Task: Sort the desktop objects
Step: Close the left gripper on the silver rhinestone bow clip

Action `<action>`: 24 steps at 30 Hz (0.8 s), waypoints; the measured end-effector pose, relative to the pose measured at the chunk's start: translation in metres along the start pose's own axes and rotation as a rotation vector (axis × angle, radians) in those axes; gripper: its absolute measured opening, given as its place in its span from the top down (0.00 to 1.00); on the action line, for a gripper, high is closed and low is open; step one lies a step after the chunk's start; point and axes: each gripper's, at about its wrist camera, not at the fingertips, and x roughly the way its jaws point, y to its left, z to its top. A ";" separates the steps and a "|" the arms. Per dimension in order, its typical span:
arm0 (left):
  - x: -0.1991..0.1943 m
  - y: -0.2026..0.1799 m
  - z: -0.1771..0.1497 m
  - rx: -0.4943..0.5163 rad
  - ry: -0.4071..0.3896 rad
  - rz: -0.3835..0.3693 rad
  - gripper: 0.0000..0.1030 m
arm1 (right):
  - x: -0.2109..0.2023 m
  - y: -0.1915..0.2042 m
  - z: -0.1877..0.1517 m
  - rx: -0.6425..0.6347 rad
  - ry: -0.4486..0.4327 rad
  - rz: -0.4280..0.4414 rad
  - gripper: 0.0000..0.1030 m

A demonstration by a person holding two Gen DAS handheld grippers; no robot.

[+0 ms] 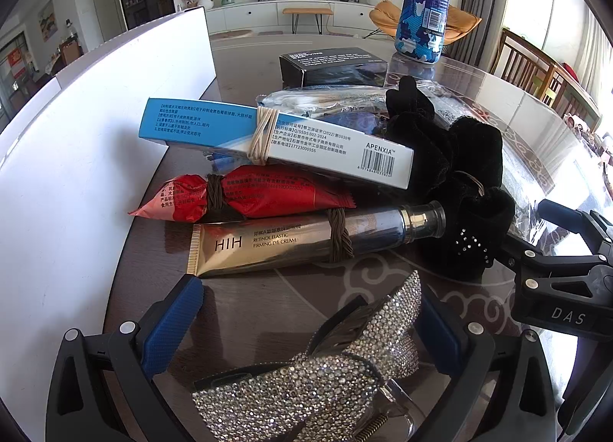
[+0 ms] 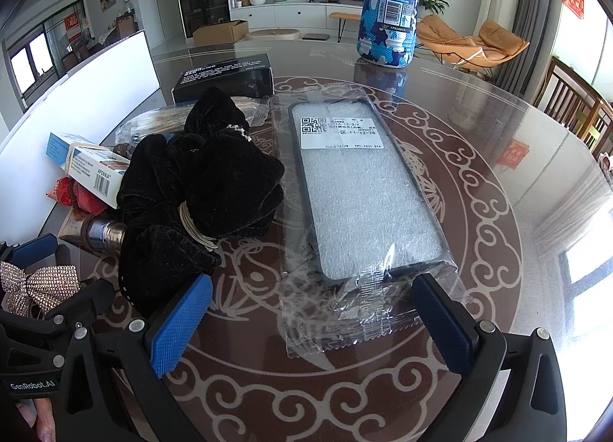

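Observation:
My left gripper (image 1: 306, 321) is open around a rhinestone bow clip (image 1: 318, 365), which lies between its blue pads; whether they touch it I cannot tell. Beyond it lie a gold eye-cream tube (image 1: 291, 243), a red snack packet (image 1: 237, 195), a blue-white box (image 1: 276, 139) and black velvet scrunchies (image 1: 459, 189). My right gripper (image 2: 310, 321) is open over the near end of a bagged phone case (image 2: 360, 189). The scrunchies (image 2: 199, 189) lie left of it, and the bow clip (image 2: 38, 287) and left gripper (image 2: 46, 311) show at the far left.
A white board (image 1: 76, 158) stands along the left. A black box (image 1: 333, 64) and a blue camouflage bottle (image 1: 425, 1) stand at the back of the round glass-topped table (image 2: 479, 212). A bag of cotton swabs (image 1: 325, 99) lies behind the boxes. Wooden chairs (image 2: 574, 105) stand to the right.

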 end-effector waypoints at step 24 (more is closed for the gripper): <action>0.000 0.000 0.000 0.009 -0.002 -0.009 0.00 | 0.000 -0.001 0.000 0.000 0.000 0.000 0.00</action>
